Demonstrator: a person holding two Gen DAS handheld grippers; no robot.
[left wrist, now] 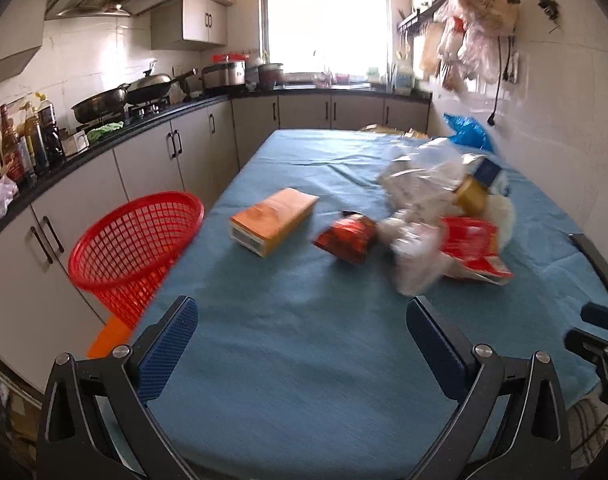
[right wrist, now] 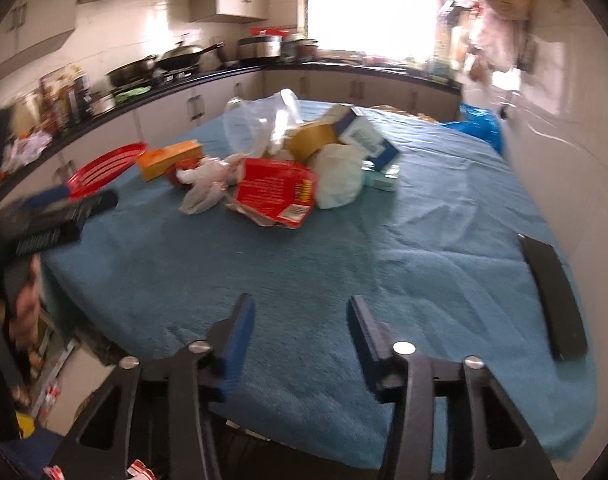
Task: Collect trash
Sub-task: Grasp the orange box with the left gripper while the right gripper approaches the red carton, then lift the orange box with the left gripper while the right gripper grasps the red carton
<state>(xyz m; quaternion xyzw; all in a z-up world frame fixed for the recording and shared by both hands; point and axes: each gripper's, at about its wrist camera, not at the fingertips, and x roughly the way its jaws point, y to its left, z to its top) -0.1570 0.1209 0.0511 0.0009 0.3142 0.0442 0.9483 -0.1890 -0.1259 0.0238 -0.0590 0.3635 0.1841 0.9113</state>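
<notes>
A heap of trash lies on the blue-clothed table (left wrist: 296, 380): a flattened red pack (right wrist: 276, 192), a crumpled white plastic bag (right wrist: 206, 184), a brown tape roll (right wrist: 316, 140), a blue-and-white carton (right wrist: 368, 136) and a pale wad (right wrist: 338, 176). An orange box (left wrist: 274, 220) and a red snack packet (left wrist: 348, 238) lie left of the heap. A red mesh basket (left wrist: 136, 236) stands off the table's left edge. My left gripper (left wrist: 300, 308) hovers open over bare cloth, short of the orange box. My right gripper (right wrist: 300, 302) is open too, with nothing between its fingers, well short of the heap.
A kitchen counter (left wrist: 104, 144) with woks and bottles runs along the left and back. A blue plastic bag (left wrist: 468, 132) sits at the table's far right, by the tiled wall. A black curved bar (right wrist: 552, 300) rises at the table's right edge.
</notes>
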